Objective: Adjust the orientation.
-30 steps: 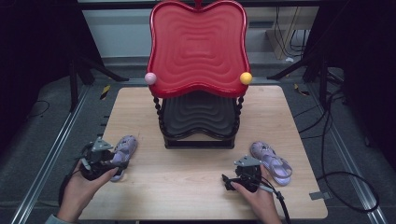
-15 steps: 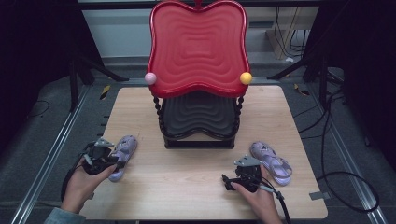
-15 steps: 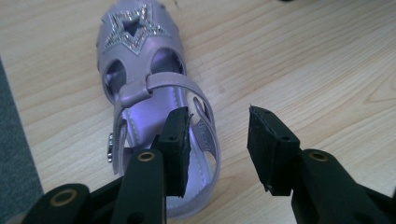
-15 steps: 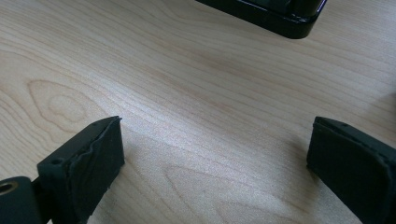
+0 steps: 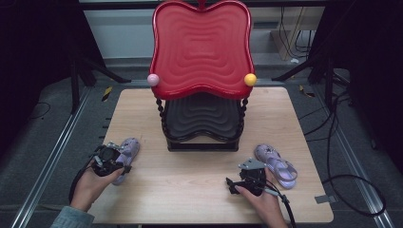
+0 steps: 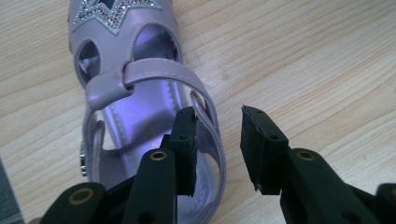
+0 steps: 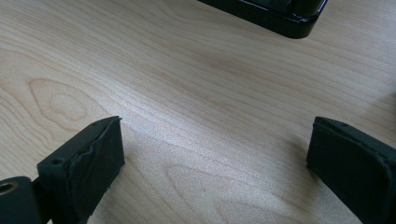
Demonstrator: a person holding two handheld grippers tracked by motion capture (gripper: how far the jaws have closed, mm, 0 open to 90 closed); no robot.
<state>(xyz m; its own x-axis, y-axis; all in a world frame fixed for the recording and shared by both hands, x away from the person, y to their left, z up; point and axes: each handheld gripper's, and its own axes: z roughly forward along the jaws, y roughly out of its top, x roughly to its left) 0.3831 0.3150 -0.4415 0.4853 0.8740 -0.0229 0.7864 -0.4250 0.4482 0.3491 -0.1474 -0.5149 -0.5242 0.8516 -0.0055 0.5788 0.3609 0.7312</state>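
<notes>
The left gripper point(image 6: 218, 140) is placed astride the heel wall of the left sandal point(image 6: 140, 93), jaws narrow, not yet closed. The right gripper point(image 7: 215, 163) is held wide over bare table point(image 7: 196, 84) beside the rack point(image 5: 202, 142); both sandals remain unlifted.

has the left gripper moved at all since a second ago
Yes. The left gripper has slid back toward the table's near edge, away from the black rack, along the purple sandal.

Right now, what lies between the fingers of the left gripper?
In the left gripper view, the side strap of the purple sandal lies between the left gripper fingers, with bare wooden table beyond it.
</notes>
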